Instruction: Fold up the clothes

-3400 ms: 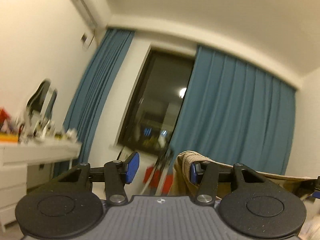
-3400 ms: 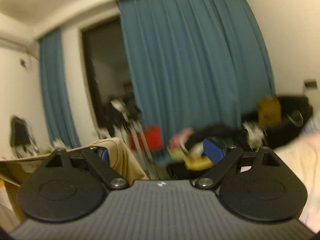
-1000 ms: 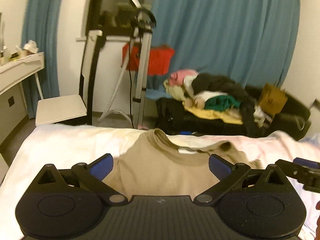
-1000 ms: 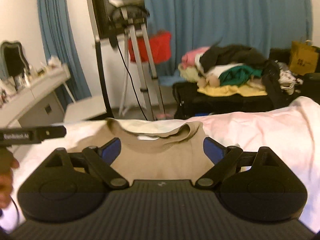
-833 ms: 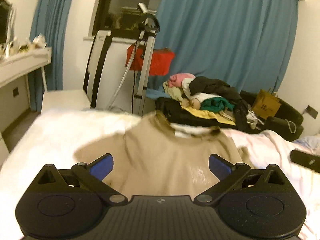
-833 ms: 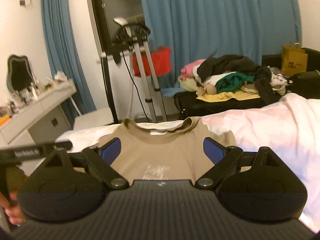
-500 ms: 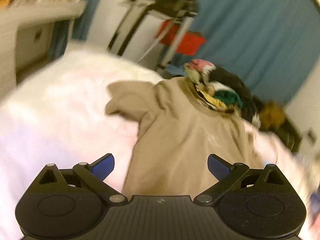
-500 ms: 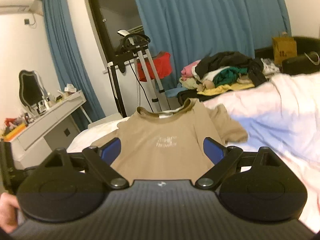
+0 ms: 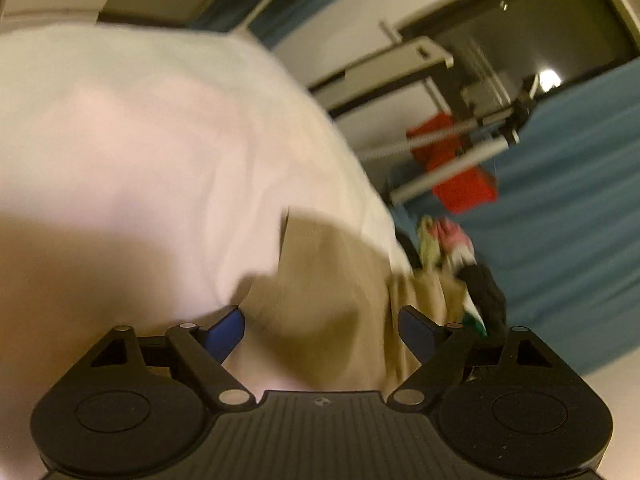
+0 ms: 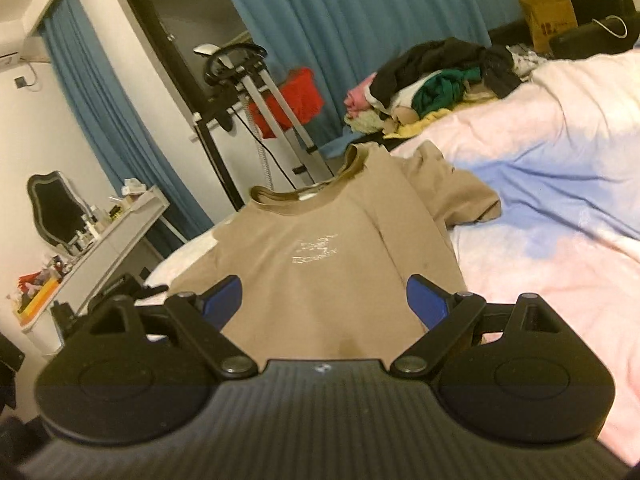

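Right wrist: T-shirt's (image 10: 320, 256) perhaps-lettered print.

Wide bed with pale pink-white cover (image 10: 560, 184), bluish patch toward middle, soft wrinkles all over. Tan short-sleeve t-shirt with small white chest print (image 10: 320, 248) spread flat on it, front up, collar toward far edge, one sleeve out to side. Left wrist view pretty blurry, looks like same cover (image 9: 140, 140), shirt sleeve (image 9: 320, 280) on top.
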